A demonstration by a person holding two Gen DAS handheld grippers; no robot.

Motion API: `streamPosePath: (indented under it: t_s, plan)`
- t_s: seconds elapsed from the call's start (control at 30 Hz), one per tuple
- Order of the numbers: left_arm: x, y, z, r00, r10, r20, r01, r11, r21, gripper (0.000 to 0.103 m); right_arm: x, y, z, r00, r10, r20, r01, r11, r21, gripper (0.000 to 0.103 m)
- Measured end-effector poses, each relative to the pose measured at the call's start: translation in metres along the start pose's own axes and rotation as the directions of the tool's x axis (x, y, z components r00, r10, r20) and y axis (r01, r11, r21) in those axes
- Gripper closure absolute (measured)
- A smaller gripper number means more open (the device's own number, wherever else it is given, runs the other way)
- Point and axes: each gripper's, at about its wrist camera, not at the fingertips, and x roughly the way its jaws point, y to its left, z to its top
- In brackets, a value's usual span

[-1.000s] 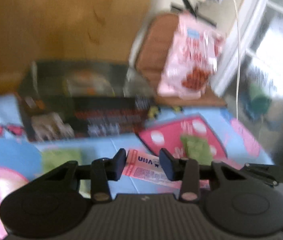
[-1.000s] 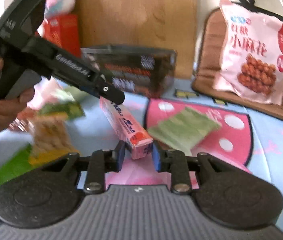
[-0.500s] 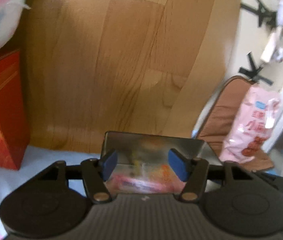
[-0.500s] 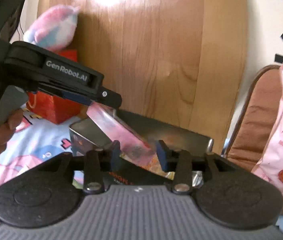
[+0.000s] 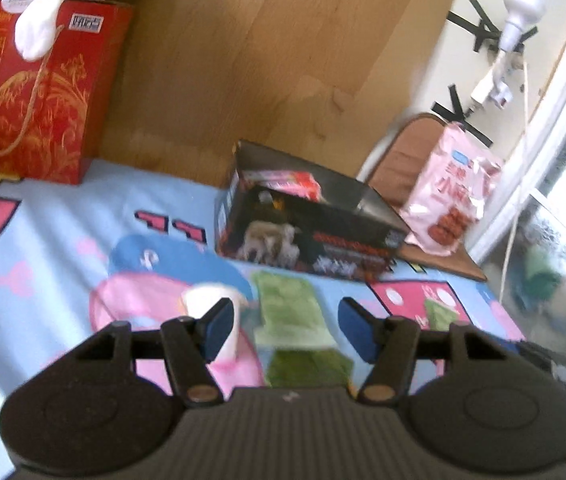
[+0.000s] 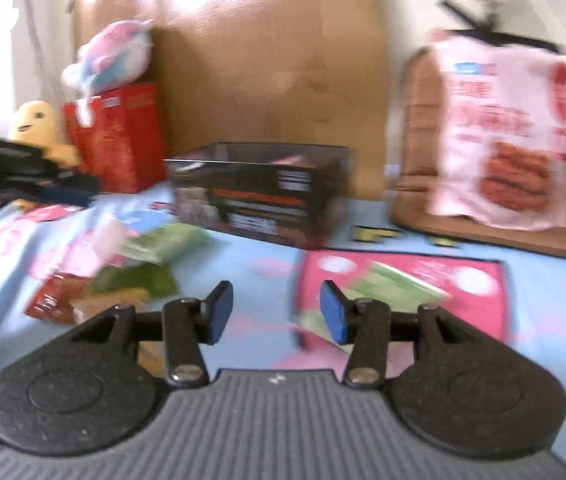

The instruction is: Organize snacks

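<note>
Legibly, only blurred red characters on pink snack bag point(image 5: 453, 196)

Left tongs point(image 5: 283, 330): matte black plastic body, two round flat housings either side of a ribbed grey centre plate with a small pale mark. Two black fingers point(image 5: 215, 328) with blue pads, each on a link arm with a brass-coloured screw at its pivot. Right tongs point(image 6: 273, 312): same build, black speckled round housings, ribbed grey plate, blue-padded fingers point(image 6: 333, 312), silver-coloured screws at the pivots. Edges blurred.
</note>
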Motion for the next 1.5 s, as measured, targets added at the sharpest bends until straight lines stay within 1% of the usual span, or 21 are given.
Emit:
streamPosePath:
  t_s: [0.13, 0.2, 0.3, 0.33, 0.4, 0.47, 0.5, 0.57, 0.6, 0.67, 0.73, 0.8, 0.87, 0.97, 1.03, 1.13, 1.2, 1.27, 1.4, 1.47, 1.5]
  plan:
    - [-0.009, -0.005, -0.014, 0.999, -0.033, 0.0, 0.033, 0.999, -0.026, 0.044, -0.002, -0.032, -0.003, 0.992, -0.118, -0.054, 0.123, 0.987, 0.099, 0.044]
    - [-0.014, -0.007, -0.02, 0.999, -0.042, -0.002, 0.042, 0.998, -0.038, 0.044, 0.006, -0.05, -0.005, 0.986, -0.135, -0.102, 0.151, 0.973, 0.176, 0.038]
    - [-0.02, -0.008, -0.028, 0.999, -0.048, -0.008, 0.048, 0.998, -0.047, 0.044, 0.023, -0.068, -0.005, 0.988, -0.052, -0.143, 0.096, 0.944, 0.317, 0.035]
    - [-0.021, -0.008, -0.031, 0.999, -0.05, -0.011, 0.049, 0.997, -0.052, 0.044, 0.029, -0.067, -0.004, 0.989, -0.037, -0.144, 0.083, 0.942, 0.327, 0.035]
    - [-0.025, -0.006, -0.038, 0.998, -0.052, -0.02, 0.051, 0.997, -0.061, 0.044, 0.042, -0.049, 0.0, 0.988, 0.003, -0.157, 0.037, 0.966, 0.254, 0.039]
    - [-0.03, -0.004, -0.046, 0.999, -0.051, -0.02, 0.049, 0.996, -0.072, 0.044, 0.05, -0.021, 0.001, 0.987, 0.011, -0.162, 0.013, 0.989, 0.146, 0.039]
    - [-0.034, -0.002, -0.05, 0.998, -0.056, -0.016, 0.054, 0.995, -0.079, 0.044, 0.051, -0.008, 0.0, 0.986, 0.031, -0.166, -0.014, 0.994, 0.105, 0.039]
    - [-0.041, 0.003, -0.057, 0.998, -0.062, -0.007, 0.061, 0.994, -0.086, 0.044, 0.051, 0.012, -0.003, 0.978, 0.121, -0.169, -0.115, 0.992, 0.047, 0.041]
    - [-0.044, 0.005, -0.061, 0.998, -0.055, 0.0, 0.055, 0.995, -0.084, 0.043, 0.048, 0.021, -0.006, 0.975, 0.146, -0.166, -0.144, 0.989, 0.019, 0.039]
    - [-0.05, 0.009, -0.069, 0.999, -0.039, 0.011, 0.04, 0.996, -0.079, 0.043, 0.039, 0.029, -0.01, 0.985, 0.101, -0.138, -0.105, 0.994, -0.02, 0.039]
    - [-0.053, 0.012, -0.075, 0.999, -0.041, 0.013, 0.042, 0.996, -0.074, 0.043, 0.027, 0.025, -0.011, 0.991, 0.082, -0.106, -0.081, 0.997, 0.014, 0.039]
    - [-0.054, 0.012, -0.081, 0.999, -0.049, 0.006, 0.049, 0.997, -0.062, 0.043, 0.008, 0.019, -0.013, 0.99, 0.121, -0.077, -0.116, 0.991, 0.072, 0.039]
    - [-0.054, 0.008, -0.087, 0.999, -0.055, 0.001, 0.055, 0.998, -0.04, 0.043, -0.003, 0.02, -0.017, 0.976, 0.185, -0.111, -0.174, 0.979, 0.107, 0.04]
    - [-0.051, 0.004, -0.093, 0.998, -0.065, -0.002, 0.065, 0.998, -0.019, 0.043, -0.008, 0.027, -0.028, 0.938, 0.279, -0.205, -0.241, 0.952, 0.19, 0.074]
    - [-0.051, 0.002, -0.099, 0.998, -0.066, -0.002, 0.066, 0.998, -0.003, 0.04, -0.009, 0.033, -0.033, 0.91, 0.352, -0.221, -0.3, 0.924, 0.238, 0.074]
    - [-0.052, 0.002, -0.108, 0.996, -0.087, -0.013, 0.087, 0.996, 0.009, 0.04, -0.011, 0.045, -0.034, 0.898, 0.37, -0.237, -0.322, 0.921, 0.219, 0.072]
    - [-0.059, -0.001, -0.111, 0.995, -0.1, 0.023, 0.099, 0.994, 0.035, 0.04, -0.014, 0.05, -0.037, 0.891, 0.38, -0.25, -0.332, 0.919, 0.214, 0.071]
    - [-0.06, -0.002, -0.111, 0.994, -0.098, 0.039, 0.096, 0.995, 0.038, 0.04, -0.015, 0.054, -0.041, 0.876, 0.404, -0.262, -0.352, 0.909, 0.224, 0.072]
    - [-0.066, -0.003, -0.112, 0.992, -0.057, 0.108, 0.054, 0.998, 0.03, 0.04, 0.003, 0.075, -0.038, 0.882, 0.405, -0.24, -0.35, 0.905, 0.24, 0.072]
    - [-0.068, -0.001, -0.112, 0.991, -0.045, 0.129, 0.044, 0.999, 0.014, 0.04, 0.025, 0.089, -0.03, 0.899, 0.387, -0.203, -0.338, 0.91, 0.241, 0.072]
    - [-0.07, 0.0, -0.113, 0.989, -0.04, 0.139, 0.04, 0.999, 0.006, 0.04, 0.038, 0.099, -0.025, 0.907, 0.377, -0.189, -0.337, 0.917, 0.213, 0.072]
